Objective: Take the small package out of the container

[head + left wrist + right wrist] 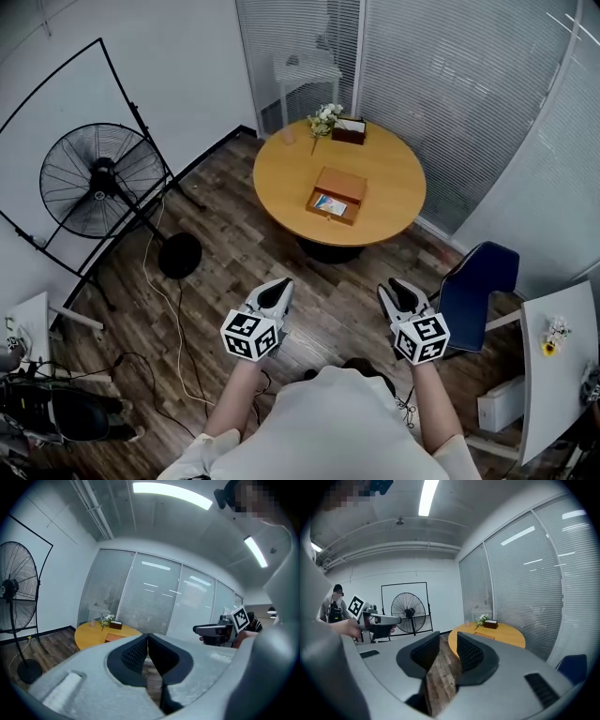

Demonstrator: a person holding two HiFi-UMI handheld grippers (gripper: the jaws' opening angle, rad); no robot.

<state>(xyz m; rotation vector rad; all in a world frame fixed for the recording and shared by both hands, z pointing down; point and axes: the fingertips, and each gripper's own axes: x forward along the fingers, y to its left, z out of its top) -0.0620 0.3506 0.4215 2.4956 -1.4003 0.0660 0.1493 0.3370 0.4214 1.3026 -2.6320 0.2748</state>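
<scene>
A round wooden table point(384, 173) stands on a dark plank floor point(234, 272); glass walls with white blinds point(450, 84) rise behind it. A black pedestal fan point(98, 178) stands at left; a blue chair point(478, 291) at right; strip lights point(171, 494) glow overhead.

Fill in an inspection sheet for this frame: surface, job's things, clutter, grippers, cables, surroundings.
Surface: round wooden table, some way ahead of both grippers.
Job's things: open brown box mid-table; package lies inside it, not yet taken out.
Clutter: flowers and a dark box at the table's far edge.
Grippers: left gripper jaws together, empty; right gripper jaws apart, nothing between them; both are over the floor, short of the table.
Cables: pale cable trails across the floor near the fan.
Surroundings: fan at left, blue chair at right, blinds behind the table.
</scene>
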